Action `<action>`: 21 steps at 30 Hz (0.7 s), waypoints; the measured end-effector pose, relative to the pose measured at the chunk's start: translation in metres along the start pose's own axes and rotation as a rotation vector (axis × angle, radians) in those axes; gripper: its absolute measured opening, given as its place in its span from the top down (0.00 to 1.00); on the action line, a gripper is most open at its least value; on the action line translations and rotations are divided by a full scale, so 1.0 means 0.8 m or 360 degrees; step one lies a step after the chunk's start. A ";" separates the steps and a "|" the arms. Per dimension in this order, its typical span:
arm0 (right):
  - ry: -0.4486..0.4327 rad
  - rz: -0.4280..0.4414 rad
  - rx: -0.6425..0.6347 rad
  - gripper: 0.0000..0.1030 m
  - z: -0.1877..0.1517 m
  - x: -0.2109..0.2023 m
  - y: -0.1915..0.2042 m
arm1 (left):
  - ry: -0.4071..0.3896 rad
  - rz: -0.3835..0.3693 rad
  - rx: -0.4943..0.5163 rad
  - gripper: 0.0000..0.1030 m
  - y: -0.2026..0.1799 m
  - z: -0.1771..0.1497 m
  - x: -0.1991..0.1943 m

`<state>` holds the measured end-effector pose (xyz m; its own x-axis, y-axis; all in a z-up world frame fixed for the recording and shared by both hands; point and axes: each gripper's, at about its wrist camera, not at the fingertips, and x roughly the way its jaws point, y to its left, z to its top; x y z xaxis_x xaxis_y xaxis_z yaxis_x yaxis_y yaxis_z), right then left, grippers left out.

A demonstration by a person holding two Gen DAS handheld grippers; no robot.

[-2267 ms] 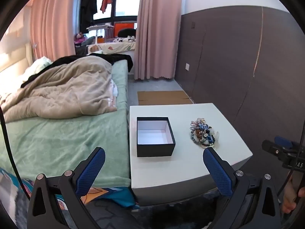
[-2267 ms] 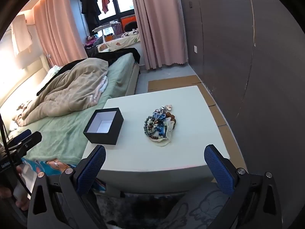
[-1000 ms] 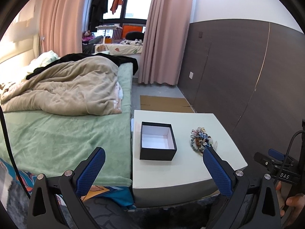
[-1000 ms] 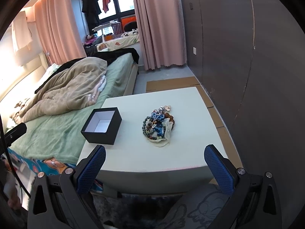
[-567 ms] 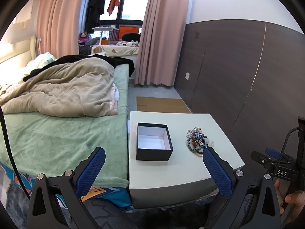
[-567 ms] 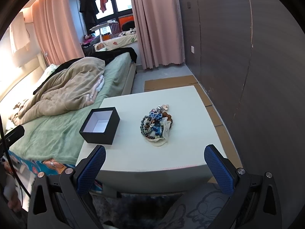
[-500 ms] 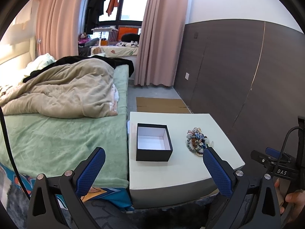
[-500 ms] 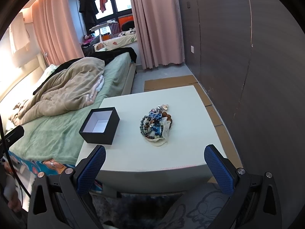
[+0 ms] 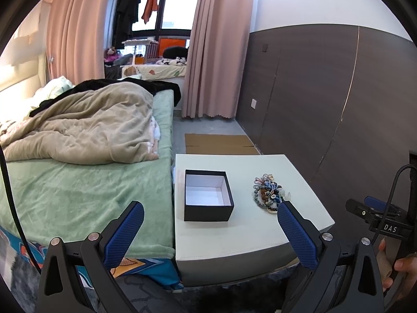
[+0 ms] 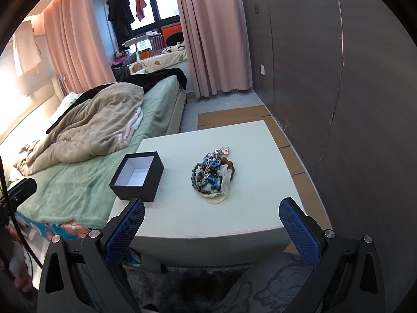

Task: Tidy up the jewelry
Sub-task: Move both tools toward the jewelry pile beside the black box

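A pile of beaded bracelets and other jewelry [image 10: 213,172] lies on a pale cloth in the middle of the white table [image 10: 234,216]; it also shows in the left wrist view [image 9: 269,195]. An open black box [image 10: 137,176] with a white, empty inside stands to its left, also in the left wrist view [image 9: 207,195]. My left gripper [image 9: 208,230] is open and empty, held off the table's near edge. My right gripper [image 10: 212,224] is open and empty, in front of the table's near edge.
A bed with a green sheet [image 9: 78,195] and a beige duvet [image 9: 86,130] adjoins the table's left side. A dark panelled wall [image 10: 351,91] runs along the right. Flattened cardboard [image 10: 234,116] lies on the floor beyond the table. A dark rug [image 10: 208,287] lies below the grippers.
Both grippers stay open and empty. The left wrist view has shifted slightly over the last second; the table and box sit a little differently in frame. Nothing on the table has moved.
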<state>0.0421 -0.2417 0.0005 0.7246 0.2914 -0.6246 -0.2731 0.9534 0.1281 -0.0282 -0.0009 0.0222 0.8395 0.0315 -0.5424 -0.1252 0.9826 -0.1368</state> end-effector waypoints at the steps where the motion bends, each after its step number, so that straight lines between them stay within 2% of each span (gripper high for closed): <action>1: 0.0001 0.0006 0.0002 0.00 0.000 0.000 -0.001 | 0.0000 -0.0003 0.0001 0.01 -0.001 0.001 0.001; 10: 0.0015 -0.0004 0.0022 0.00 0.005 0.009 -0.014 | 0.0035 -0.0037 0.0025 0.01 -0.020 0.010 0.031; 21: 0.0093 -0.0006 0.0105 0.00 0.018 0.048 -0.065 | 0.0140 -0.0110 0.0060 0.01 -0.055 0.026 0.093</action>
<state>0.0934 -0.2788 -0.0194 0.6869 0.2849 -0.6686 -0.2268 0.9581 0.1752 0.0508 -0.0380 0.0048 0.7956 -0.0510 -0.6037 -0.0473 0.9882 -0.1459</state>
